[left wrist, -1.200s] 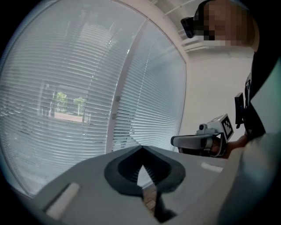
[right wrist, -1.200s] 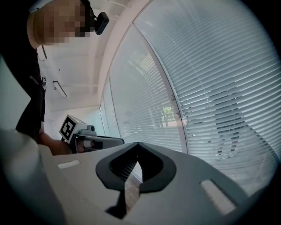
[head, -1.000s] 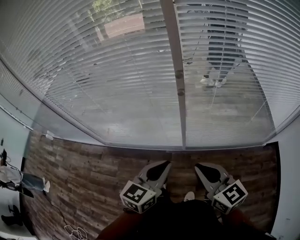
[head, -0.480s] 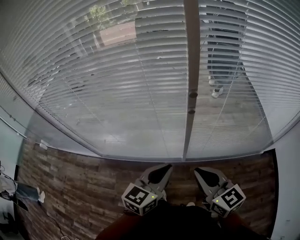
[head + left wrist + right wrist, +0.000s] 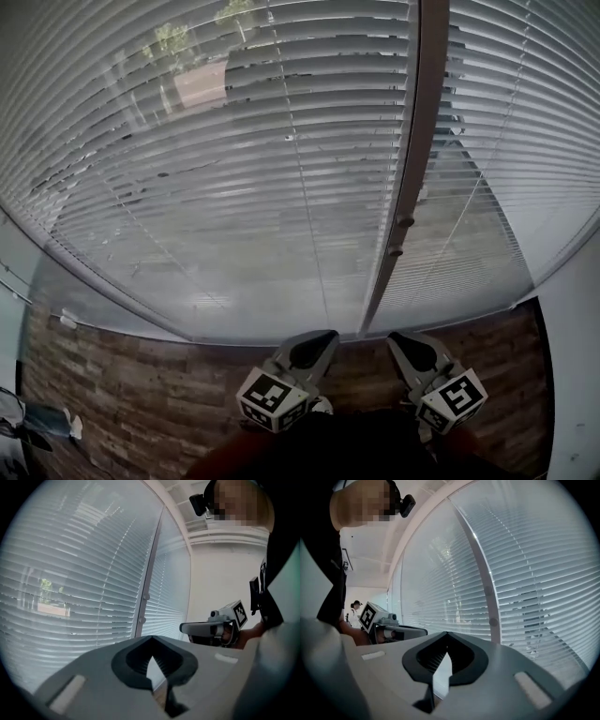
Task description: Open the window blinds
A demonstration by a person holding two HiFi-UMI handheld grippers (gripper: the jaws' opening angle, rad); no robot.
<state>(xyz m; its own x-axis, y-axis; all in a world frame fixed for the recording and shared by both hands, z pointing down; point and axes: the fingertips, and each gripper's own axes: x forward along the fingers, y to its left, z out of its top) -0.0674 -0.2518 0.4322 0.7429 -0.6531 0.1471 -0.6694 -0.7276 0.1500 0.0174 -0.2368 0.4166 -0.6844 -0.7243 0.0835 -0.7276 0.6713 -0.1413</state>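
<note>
White slatted blinds (image 5: pixel 234 169) hang lowered over the window, slats partly tilted so the outside shows through. A second panel (image 5: pixel 511 141) lies right of the grey mullion (image 5: pixel 417 141), which carries two small knobs (image 5: pixel 405 222). A thin cord (image 5: pixel 298 169) runs down the left panel and a slanted cord or wand (image 5: pixel 469 206) down the right. My left gripper (image 5: pixel 323 335) and right gripper (image 5: pixel 398 336) are held side by side low in front of the sill, both shut and empty, apart from the blinds. Each also shows in its own view, left gripper (image 5: pixel 152 638) and right gripper (image 5: pixel 447 633).
Wood-plank floor (image 5: pixel 141 394) runs below the window. A white wall (image 5: pixel 572 375) closes the right side. A person (image 5: pixel 355 609) stands far off along the window wall in the right gripper view. My shoe (image 5: pixel 321 405) shows under the left gripper.
The mullion has slid to the right in the head view and the window fills more of it, with less floor showing. Both grippers stay shut, side by side, and now sit nearer the sill.
</note>
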